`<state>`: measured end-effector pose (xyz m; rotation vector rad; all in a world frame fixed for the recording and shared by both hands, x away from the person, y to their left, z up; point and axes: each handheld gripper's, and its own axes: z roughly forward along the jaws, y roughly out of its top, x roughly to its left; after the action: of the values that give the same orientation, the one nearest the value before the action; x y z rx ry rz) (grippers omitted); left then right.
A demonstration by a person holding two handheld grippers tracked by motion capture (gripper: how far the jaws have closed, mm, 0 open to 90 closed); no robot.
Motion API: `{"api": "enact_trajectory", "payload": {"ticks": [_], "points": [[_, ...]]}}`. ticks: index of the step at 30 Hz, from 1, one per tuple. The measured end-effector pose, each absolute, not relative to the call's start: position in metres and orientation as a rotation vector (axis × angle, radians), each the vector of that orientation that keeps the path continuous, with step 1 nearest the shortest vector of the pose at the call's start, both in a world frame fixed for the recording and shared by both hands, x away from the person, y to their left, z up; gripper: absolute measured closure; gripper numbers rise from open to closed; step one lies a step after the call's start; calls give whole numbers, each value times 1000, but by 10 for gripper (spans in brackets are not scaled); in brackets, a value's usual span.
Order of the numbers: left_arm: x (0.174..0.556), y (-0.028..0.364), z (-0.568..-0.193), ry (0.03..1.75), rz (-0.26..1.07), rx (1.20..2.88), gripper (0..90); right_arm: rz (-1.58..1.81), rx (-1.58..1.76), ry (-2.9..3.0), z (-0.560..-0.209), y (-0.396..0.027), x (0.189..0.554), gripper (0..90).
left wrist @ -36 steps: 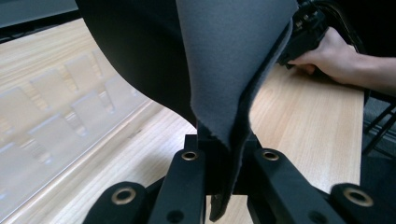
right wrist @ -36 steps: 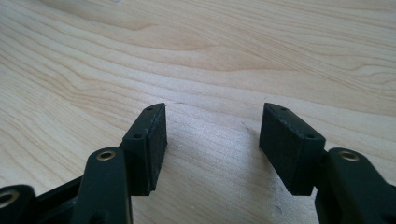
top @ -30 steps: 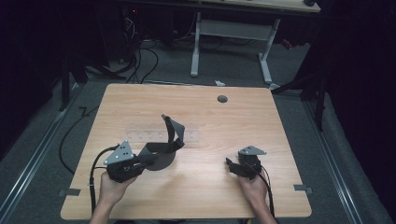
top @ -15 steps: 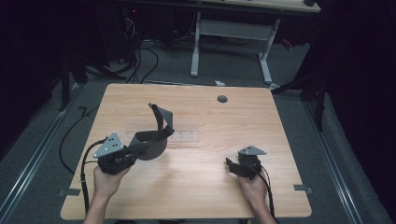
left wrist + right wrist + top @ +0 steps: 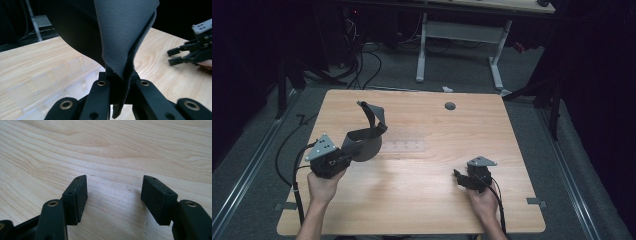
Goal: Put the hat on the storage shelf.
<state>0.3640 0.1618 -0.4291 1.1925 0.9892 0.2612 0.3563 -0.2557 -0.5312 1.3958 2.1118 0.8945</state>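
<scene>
Grey fabric strap (image 5: 364, 137) clamped in left gripper (image 5: 343, 159), lifted off the wooden desk (image 5: 422, 185) at left of the high view.
Left gripper view: jaws pinch the folded strap edge (image 5: 120, 50), rest of it rising up out of frame; clear ruler (image 5: 403, 146) flat on the desk, just right of the strap in the high view. Right gripper (image 5: 460, 179) sits lower right, jaws spread apart, nothing between them, bare desk (image 5: 112, 150) beneath.
</scene>
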Motion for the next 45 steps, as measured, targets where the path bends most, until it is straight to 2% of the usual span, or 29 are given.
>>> {"api": "enact_trajectory", "payload": {"ticks": [27,45], "points": [[396,189,-427,1037,421,1124,868,895,1396,2112,-531,-256,356,377],[420,199,-434,1105,539,1152,868,895,1395,2113,-531,-255,356,373]]}}
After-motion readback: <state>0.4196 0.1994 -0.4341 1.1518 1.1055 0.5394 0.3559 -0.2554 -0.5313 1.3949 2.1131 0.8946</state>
